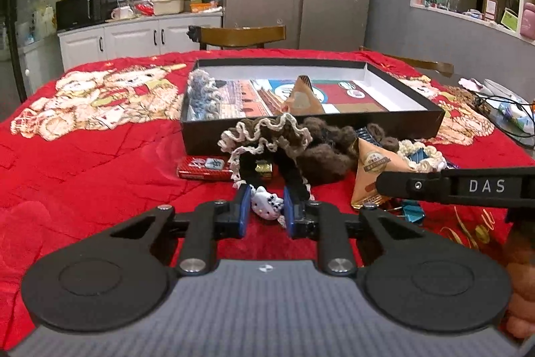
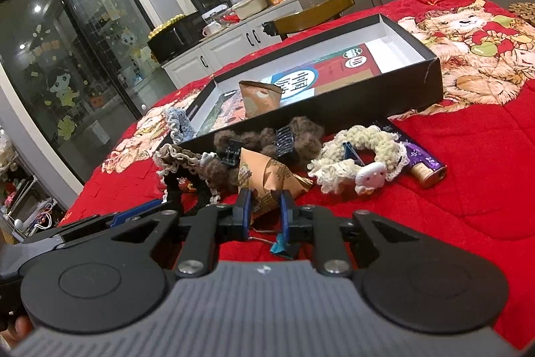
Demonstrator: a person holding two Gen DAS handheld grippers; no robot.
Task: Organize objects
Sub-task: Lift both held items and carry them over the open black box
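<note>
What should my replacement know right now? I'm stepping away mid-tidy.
Left hand-held gripper: shut on the cat charm of the black lace-trimmed scrunchie, low over the red cloth.
Right hand-held gripper: shut on the brown triangular packet.
Done: a second packet sits in the black box.
Left: both gripped things, plus the brown fuzzy scrunchie, cream scrunchie and purple tube, all in front of the box.

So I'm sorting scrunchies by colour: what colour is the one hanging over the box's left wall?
Light blue scrunchie with grey-white trim, clearest in the left wrist view.
</note>
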